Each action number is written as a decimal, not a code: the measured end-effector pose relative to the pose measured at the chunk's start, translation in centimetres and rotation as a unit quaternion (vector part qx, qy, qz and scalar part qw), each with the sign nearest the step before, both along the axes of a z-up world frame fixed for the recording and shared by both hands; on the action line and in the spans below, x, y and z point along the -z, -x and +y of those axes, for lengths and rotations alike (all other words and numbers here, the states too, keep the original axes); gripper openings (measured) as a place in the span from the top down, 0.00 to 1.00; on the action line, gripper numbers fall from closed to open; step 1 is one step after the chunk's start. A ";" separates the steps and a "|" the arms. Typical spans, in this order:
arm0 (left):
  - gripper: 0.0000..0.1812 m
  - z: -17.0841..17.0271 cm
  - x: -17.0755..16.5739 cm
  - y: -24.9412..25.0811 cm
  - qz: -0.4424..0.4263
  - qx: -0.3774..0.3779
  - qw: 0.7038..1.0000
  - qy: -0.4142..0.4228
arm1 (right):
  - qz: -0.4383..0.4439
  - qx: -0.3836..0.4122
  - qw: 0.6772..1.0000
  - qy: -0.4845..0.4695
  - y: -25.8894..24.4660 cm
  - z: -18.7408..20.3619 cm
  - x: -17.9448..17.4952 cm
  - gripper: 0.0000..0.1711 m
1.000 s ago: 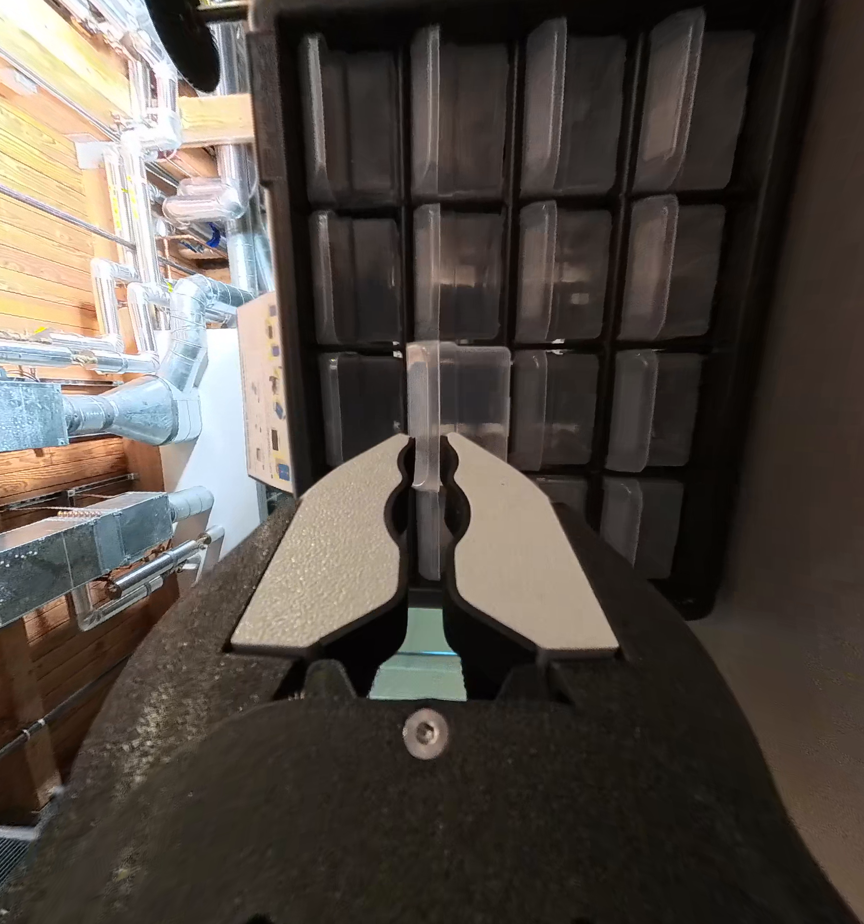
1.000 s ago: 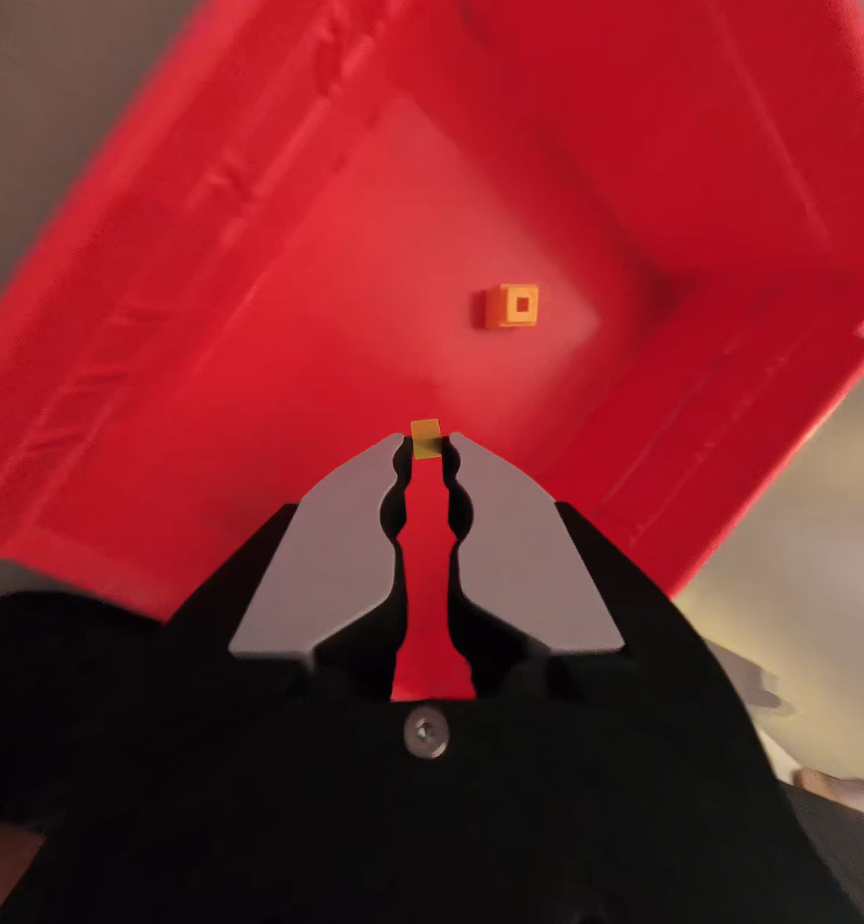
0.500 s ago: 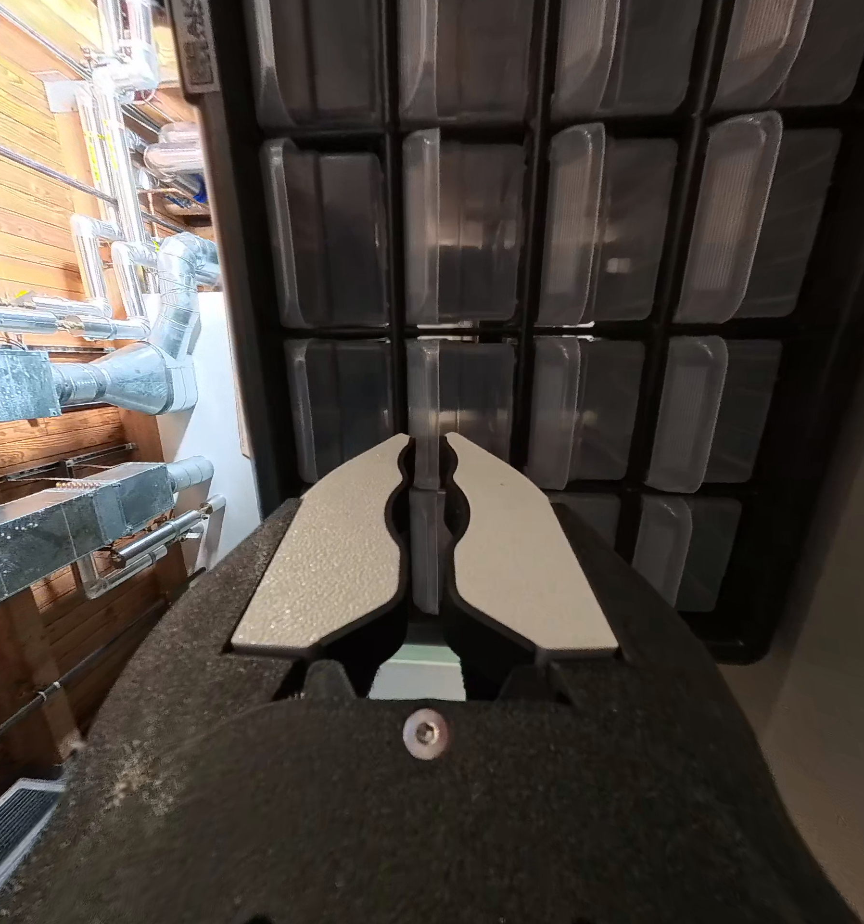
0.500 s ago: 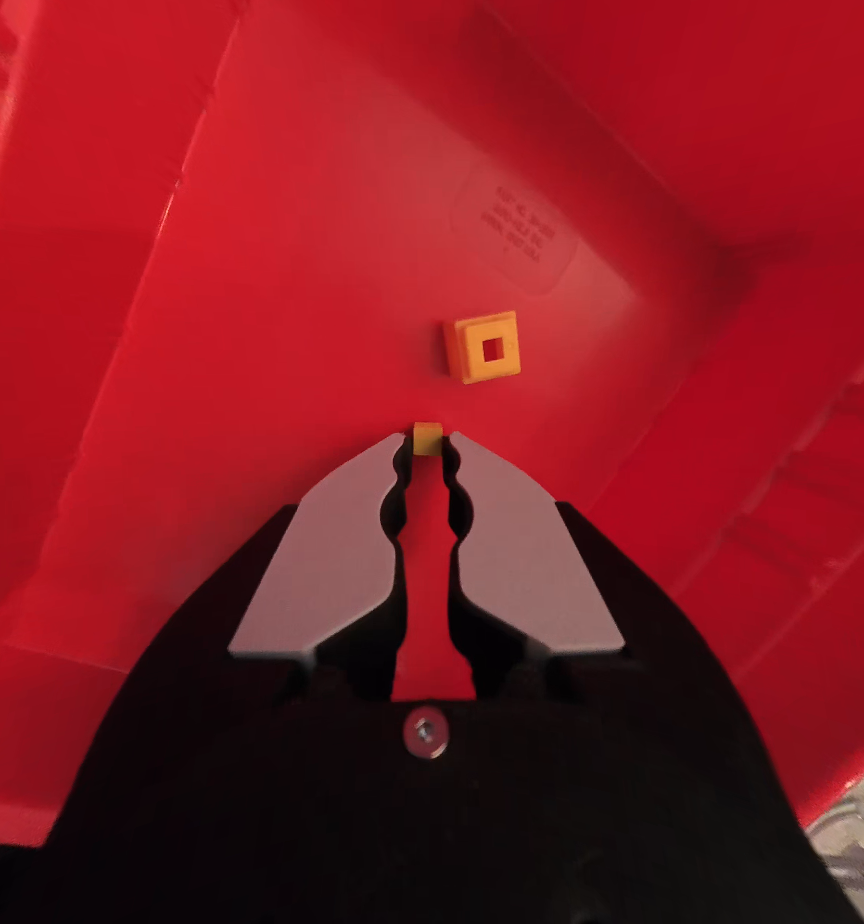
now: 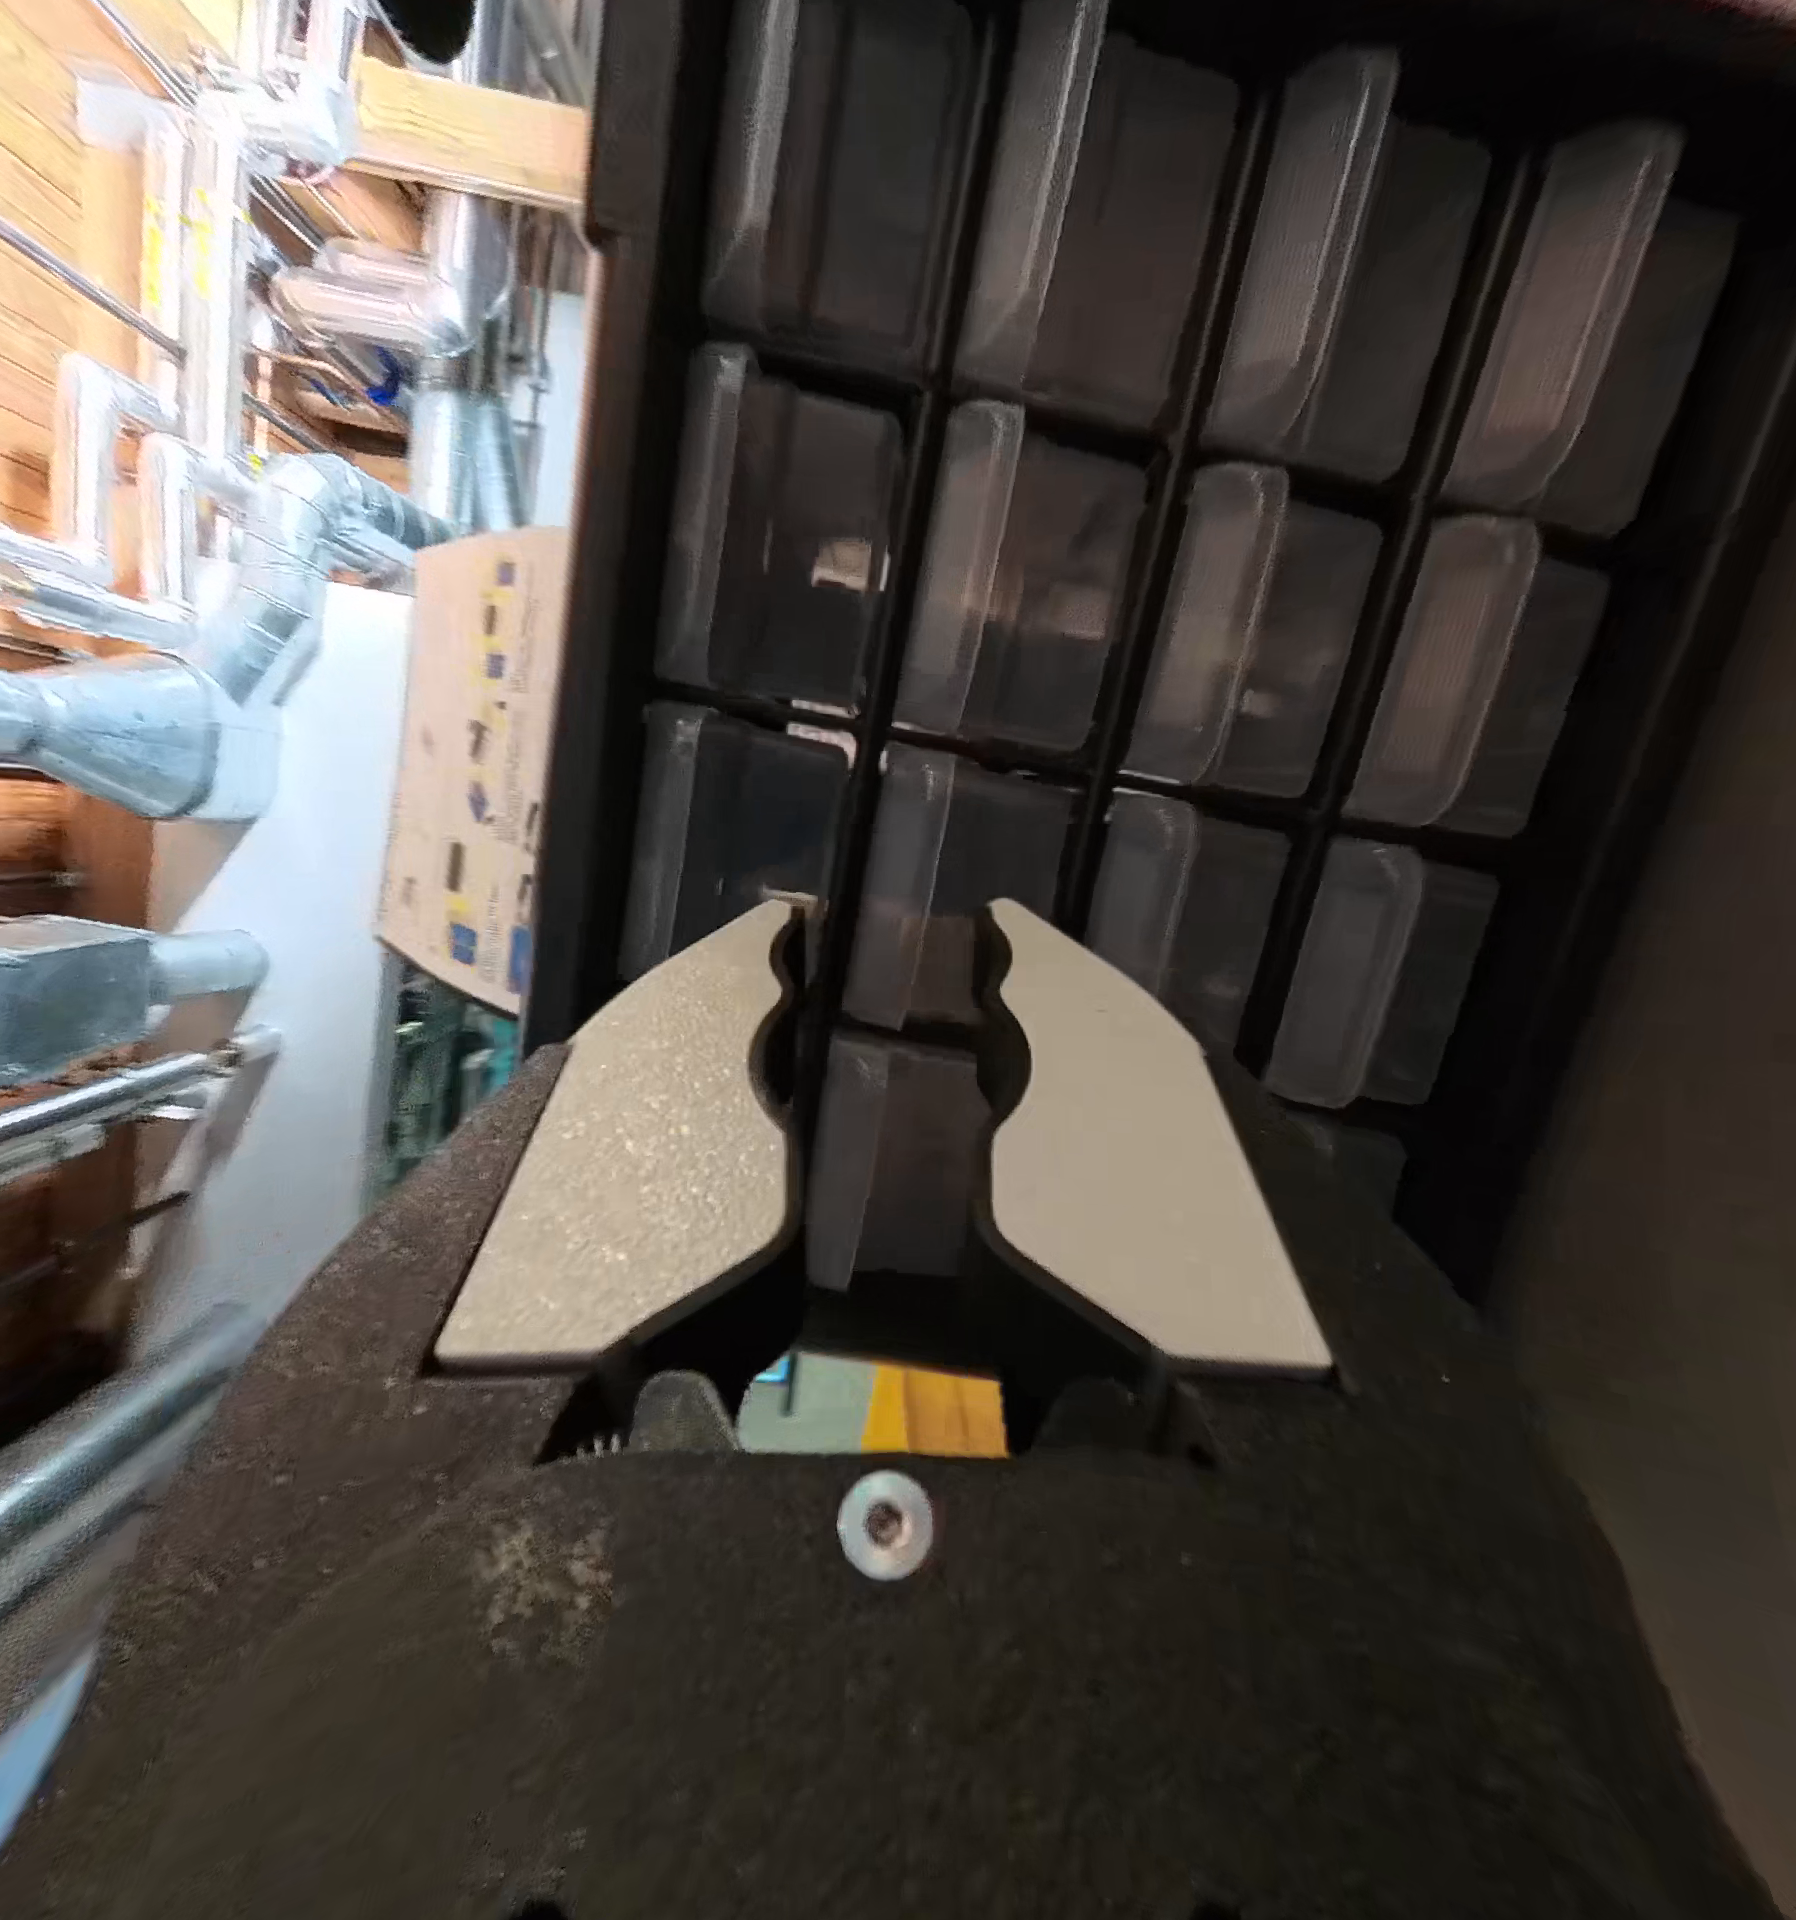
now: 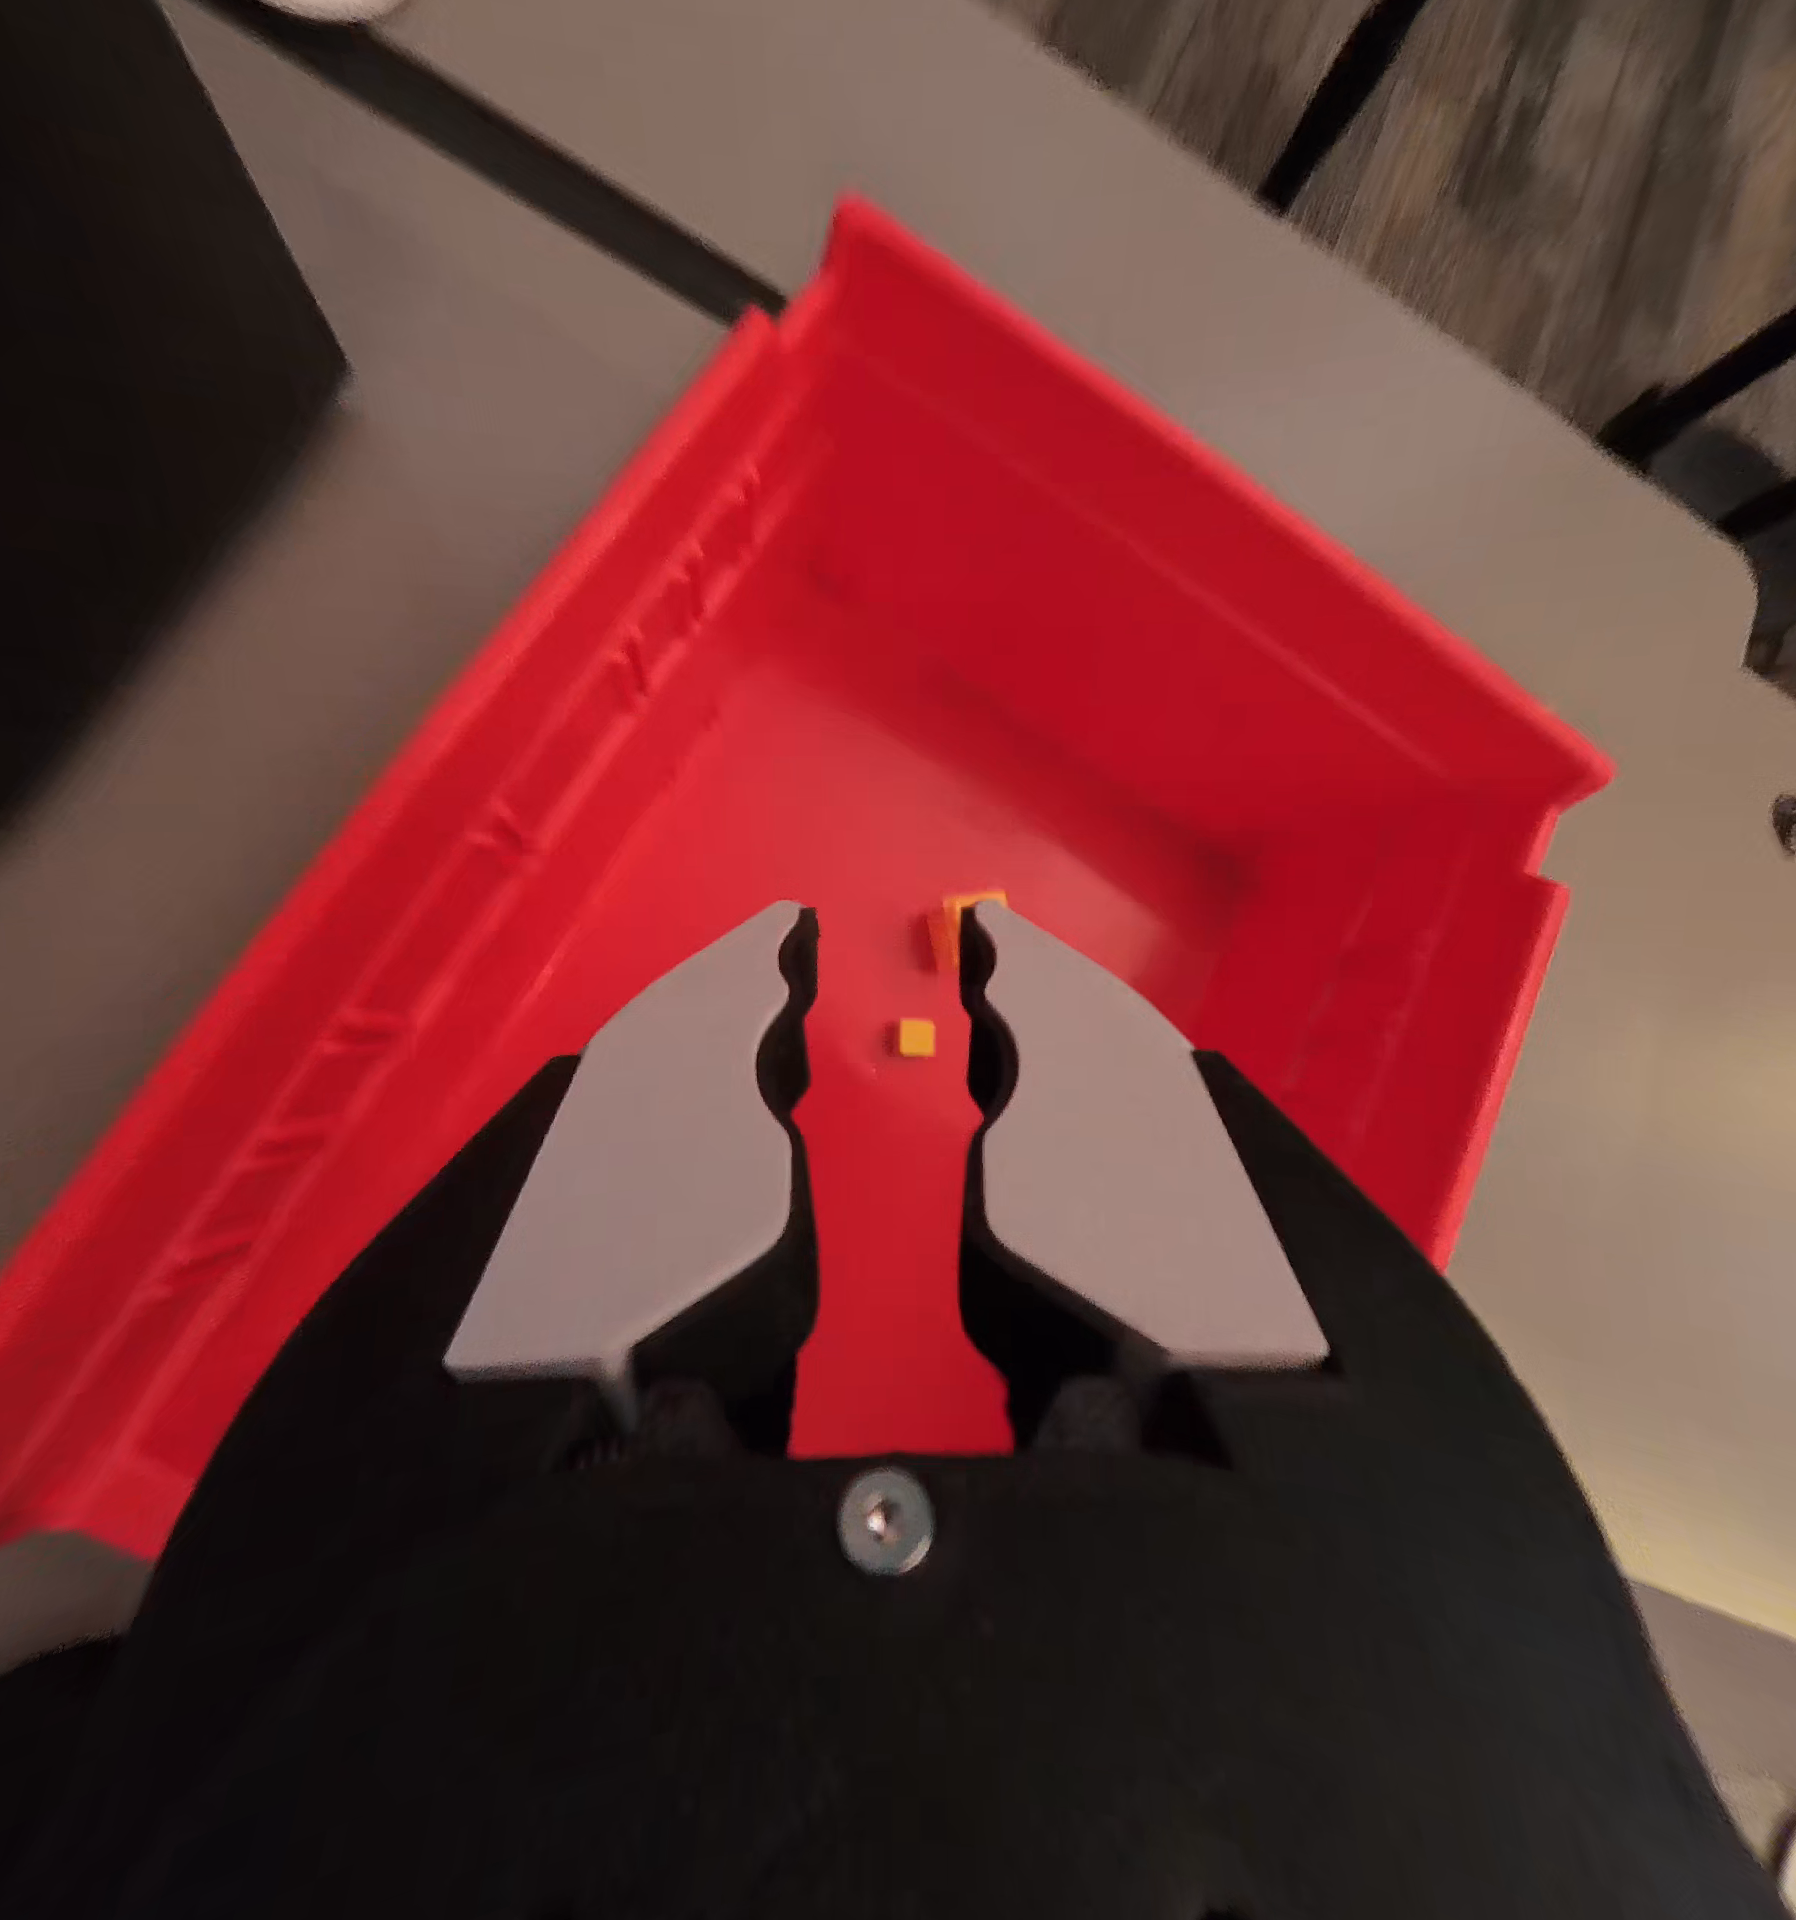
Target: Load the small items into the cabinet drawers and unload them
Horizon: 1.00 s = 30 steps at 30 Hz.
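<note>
In the left wrist view, my left gripper (image 5: 892, 906) is open and holds nothing. It faces the black cabinet (image 5: 613, 520), which has rows of clear, shut drawers. One drawer's upright handle (image 5: 915, 883) stands beyond the gap between my fingers, and neither pad touches it. In the right wrist view, my right gripper (image 6: 891, 907) is open above the red bin (image 6: 1081, 520). A small yellow cube (image 6: 915, 1036) lies loose on the bin floor between the fingers. An orange square piece (image 6: 944, 930) lies beside it, partly hidden behind my right fingertip (image 6: 998, 925).
The red bin sits on a grey table (image 6: 458, 260), with a black box (image 6: 94, 364) to its left. Beside the cabinet are a cardboard box (image 5: 478, 748) and metal ducts (image 5: 94, 717) against a wooden wall. One gripper's finger ends stand about 35 cm off the other's. It is some 7 cm from my left tips to the black cabinet (image 5: 613, 520).
My left gripper pushed the protruding drawer flush by its handle, then opened and drew back. My right gripper let the small yellow cube go into the bin and rose away from it.
</note>
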<state>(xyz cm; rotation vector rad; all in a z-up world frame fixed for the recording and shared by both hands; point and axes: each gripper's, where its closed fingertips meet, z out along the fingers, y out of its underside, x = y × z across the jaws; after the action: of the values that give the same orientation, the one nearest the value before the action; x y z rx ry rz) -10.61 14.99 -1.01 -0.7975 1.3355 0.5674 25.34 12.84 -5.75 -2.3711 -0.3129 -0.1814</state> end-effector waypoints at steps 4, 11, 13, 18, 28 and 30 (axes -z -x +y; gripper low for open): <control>0.87 -2.0 1.6 1.4 0.005 0.027 0.998 0.061 | -0.052 -0.020 0.992 -0.112 2.0 1.5 -1.8 0.84; 0.86 -0.9 2.9 1.3 -0.001 0.025 0.998 0.057 | -0.041 -0.003 0.984 -0.172 4.3 1.5 -3.9 0.84; 0.86 -0.4 3.2 1.4 -0.004 0.025 0.998 0.063 | -0.036 0.019 0.981 -0.189 3.6 1.3 -4.0 0.84; 0.86 0.0 4.1 1.6 0.000 0.030 0.997 0.069 | 0.011 0.032 0.978 -0.207 2.9 1.1 -3.4 0.85; 0.90 0.6 5.8 2.9 0.088 0.010 0.995 0.052 | -0.022 0.018 0.967 -0.252 2.8 0.6 -5.3 0.86; 0.91 0.7 5.5 3.3 0.086 0.010 0.995 0.049 | -0.025 0.020 0.967 -0.254 2.3 0.5 -5.1 0.86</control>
<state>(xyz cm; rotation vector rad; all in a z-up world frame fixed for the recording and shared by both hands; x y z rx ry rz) -13.93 15.68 -6.51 -0.8288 1.5384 0.5688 23.05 13.33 -0.65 -1.8664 -0.2105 -0.3034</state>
